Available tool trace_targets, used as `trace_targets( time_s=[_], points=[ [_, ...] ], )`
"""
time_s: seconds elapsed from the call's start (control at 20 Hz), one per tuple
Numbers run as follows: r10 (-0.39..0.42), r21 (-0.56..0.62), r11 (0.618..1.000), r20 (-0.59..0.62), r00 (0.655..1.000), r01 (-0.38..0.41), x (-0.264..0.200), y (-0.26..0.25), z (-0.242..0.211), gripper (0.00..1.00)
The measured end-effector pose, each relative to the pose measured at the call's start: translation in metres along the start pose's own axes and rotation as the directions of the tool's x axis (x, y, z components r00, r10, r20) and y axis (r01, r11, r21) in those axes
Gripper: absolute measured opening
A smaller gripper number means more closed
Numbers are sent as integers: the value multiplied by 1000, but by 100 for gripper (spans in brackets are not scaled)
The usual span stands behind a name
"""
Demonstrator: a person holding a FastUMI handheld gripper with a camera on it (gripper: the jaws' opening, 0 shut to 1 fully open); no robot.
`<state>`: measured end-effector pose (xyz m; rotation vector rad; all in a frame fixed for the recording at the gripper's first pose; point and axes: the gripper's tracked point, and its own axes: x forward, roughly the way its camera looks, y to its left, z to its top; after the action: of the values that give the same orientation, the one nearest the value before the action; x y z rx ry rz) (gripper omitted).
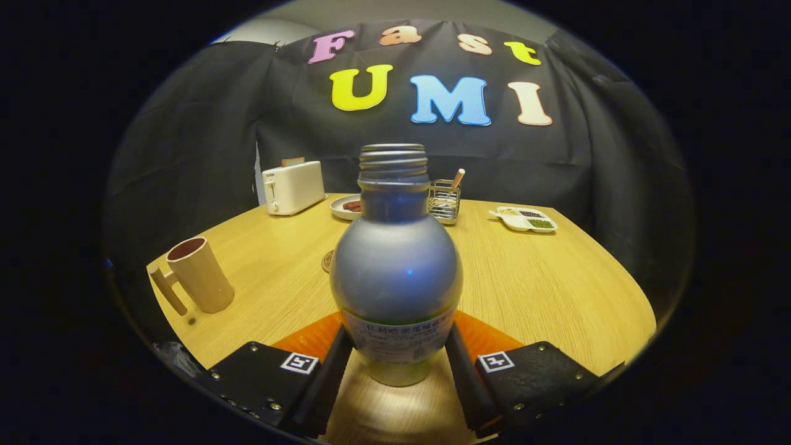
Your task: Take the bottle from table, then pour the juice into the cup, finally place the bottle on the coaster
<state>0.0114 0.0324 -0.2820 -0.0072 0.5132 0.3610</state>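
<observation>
The bottle, uncapped and upright, is clamped low between both fingers of the claw, seemingly just above the worktop. The taking step is judged underway; next, carrying leftward to the cup and tilting is called for.

bottle between claw fingers | cup left | coaster behind

The gripper view looks forward along the jaws, low over the desk and close to the bottle, which both fingers press on. It faces the booth's black cloth wall, beyond the bottle at the desk's far side.
</observation>
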Motion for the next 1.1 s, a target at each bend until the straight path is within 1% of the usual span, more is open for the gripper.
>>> trace_targets(
  time_s=[0.05,0.1,0.35,0.55,0.7,0.95,1.1],
  points=[
    [-10,-17,1000,2,1000,10,-1,0,5,79],
    [-9,-31,999,4,1000,9,-1,2,10,76],
    [-18,-121,993,3,1000,18,0,15,35,76],
    [8,-201,980,7,1000,-6,4,40,49,76],
    [13,-243,970,-5,1000,-14,8,54,50,76],
    [-25,-391,920,-29,999,12,20,69,47,76],
    [-32,-445,896,-43,999,9,24,77,45,76]
  ],
)
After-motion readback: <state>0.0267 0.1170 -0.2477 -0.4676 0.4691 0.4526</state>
